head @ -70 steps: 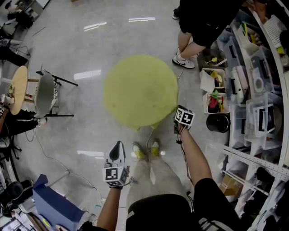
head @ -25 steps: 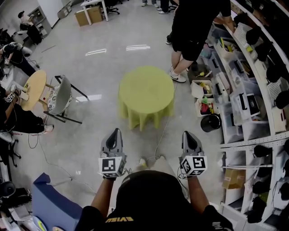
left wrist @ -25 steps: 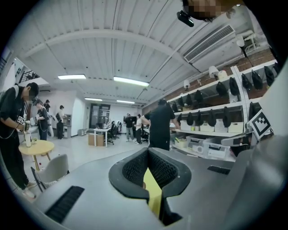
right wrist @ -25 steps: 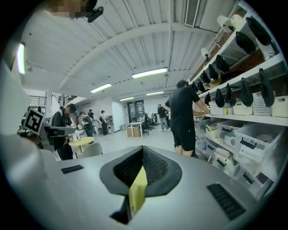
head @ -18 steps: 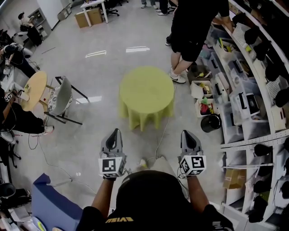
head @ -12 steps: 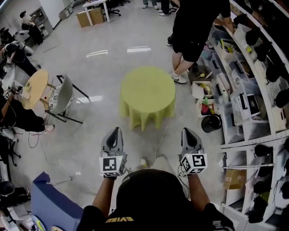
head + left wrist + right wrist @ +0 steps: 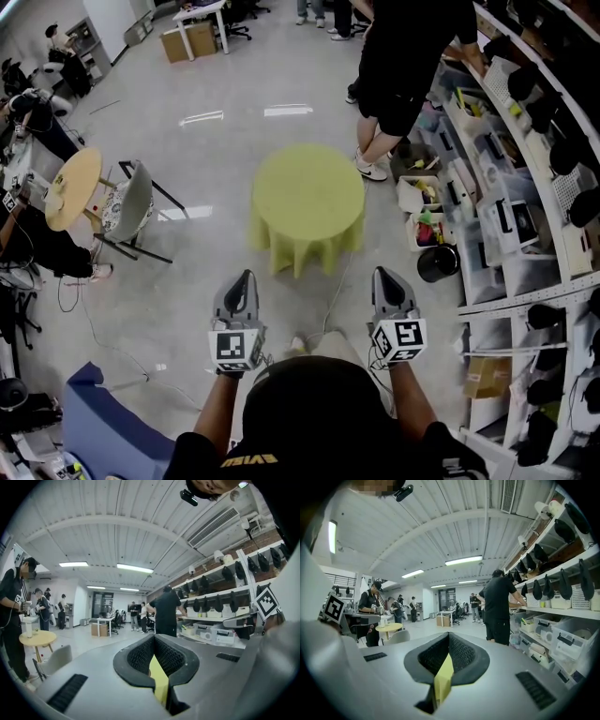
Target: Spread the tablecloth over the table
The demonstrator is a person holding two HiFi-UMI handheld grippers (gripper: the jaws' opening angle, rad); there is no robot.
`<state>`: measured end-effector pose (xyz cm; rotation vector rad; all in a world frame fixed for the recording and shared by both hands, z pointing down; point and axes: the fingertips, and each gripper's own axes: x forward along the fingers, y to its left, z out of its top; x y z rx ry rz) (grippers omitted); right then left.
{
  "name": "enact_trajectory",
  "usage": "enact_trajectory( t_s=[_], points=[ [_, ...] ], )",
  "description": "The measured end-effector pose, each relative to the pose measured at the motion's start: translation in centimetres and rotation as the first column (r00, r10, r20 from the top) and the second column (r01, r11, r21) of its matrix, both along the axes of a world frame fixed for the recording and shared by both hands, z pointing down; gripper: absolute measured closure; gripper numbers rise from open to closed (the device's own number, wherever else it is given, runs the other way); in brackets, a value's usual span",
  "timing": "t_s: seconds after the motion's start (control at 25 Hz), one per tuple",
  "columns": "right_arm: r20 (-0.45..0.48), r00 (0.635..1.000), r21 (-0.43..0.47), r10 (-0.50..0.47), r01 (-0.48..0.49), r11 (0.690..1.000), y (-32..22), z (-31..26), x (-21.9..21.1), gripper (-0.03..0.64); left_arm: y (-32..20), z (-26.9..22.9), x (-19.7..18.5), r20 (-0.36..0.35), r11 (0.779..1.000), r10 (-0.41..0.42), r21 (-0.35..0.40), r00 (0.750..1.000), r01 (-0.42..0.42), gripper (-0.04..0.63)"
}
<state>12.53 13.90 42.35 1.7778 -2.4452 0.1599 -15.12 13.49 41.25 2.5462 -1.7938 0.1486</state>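
Observation:
The yellow-green tablecloth (image 7: 307, 202) covers the small round table, and its hem hangs in folds on the near side. I stand a step back from it. My left gripper (image 7: 246, 277) and right gripper (image 7: 385, 274) are held side by side, level, pointing at the table; both are shut and hold nothing. In the left gripper view the left gripper (image 7: 157, 641) shows shut jaws, with a strip of the distant tablecloth (image 7: 159, 679) showing in the notch below the tips. The right gripper (image 7: 449, 639) looks the same, with the tablecloth (image 7: 444, 677) behind it.
A person in black (image 7: 403, 56) stands at the table's far right, by the shelves of bins (image 7: 525, 206). A black bucket (image 7: 437, 263) sits on the floor to the right. A grey chair (image 7: 127, 202) and a round wooden table (image 7: 73, 187) stand to the left. A cable (image 7: 336, 286) runs towards my feet.
Earlier my right gripper was at the tablecloth's near edge; it has since come away and I have stepped back. Over the last second both grippers stay side by side, almost still.

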Motion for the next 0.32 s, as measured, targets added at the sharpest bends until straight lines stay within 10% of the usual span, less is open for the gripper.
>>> enact_trajectory(
  t_s=[0.32],
  points=[
    [-0.022,1.0,-0.004,-0.014,0.014,1.0,0.4,0.0,-1.4,0.617,0.4,0.4,-0.5,0.016,1.0,0.016,-0.016,1.0,-0.016,0.577]
  ],
)
